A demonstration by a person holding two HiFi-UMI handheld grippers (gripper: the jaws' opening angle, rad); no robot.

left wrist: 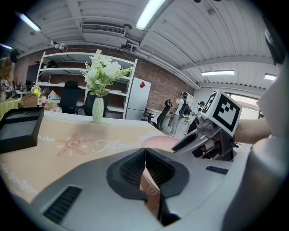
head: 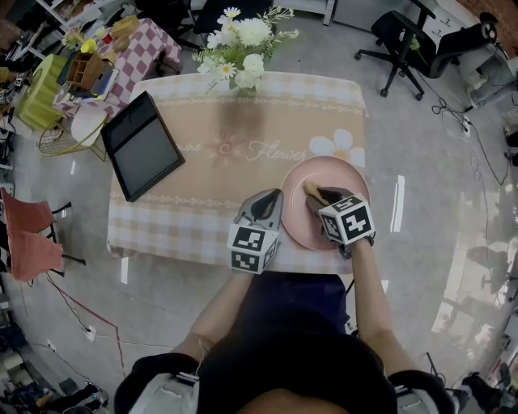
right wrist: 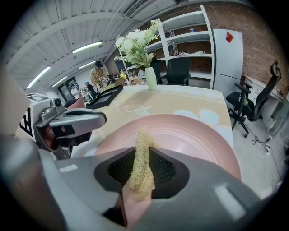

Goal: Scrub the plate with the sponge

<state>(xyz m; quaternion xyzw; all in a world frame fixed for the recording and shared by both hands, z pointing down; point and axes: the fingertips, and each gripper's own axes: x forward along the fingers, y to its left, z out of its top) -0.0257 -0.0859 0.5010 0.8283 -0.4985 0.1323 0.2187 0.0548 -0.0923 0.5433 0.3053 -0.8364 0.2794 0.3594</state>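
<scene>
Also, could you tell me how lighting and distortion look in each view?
Head view: evenly lit, wide-angle bending at the edges, glare streaks on the floor. Left gripper view: fisheye with dark corners, ceiling light blown out. Right gripper view: same dark corners, sponge in focus.

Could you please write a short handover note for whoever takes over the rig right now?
Left gripper: jaws shut, nothing between them, just beside the left rim of the pink plate.
Right gripper: jaws shut on the sponge, held on edge over the plate; contact unclear.
The plate sits near the front right of the table.
Done: sponge in hand and at the plate.
Left: the scrubbing; I cannot tell how much is already scrubbed.
</scene>
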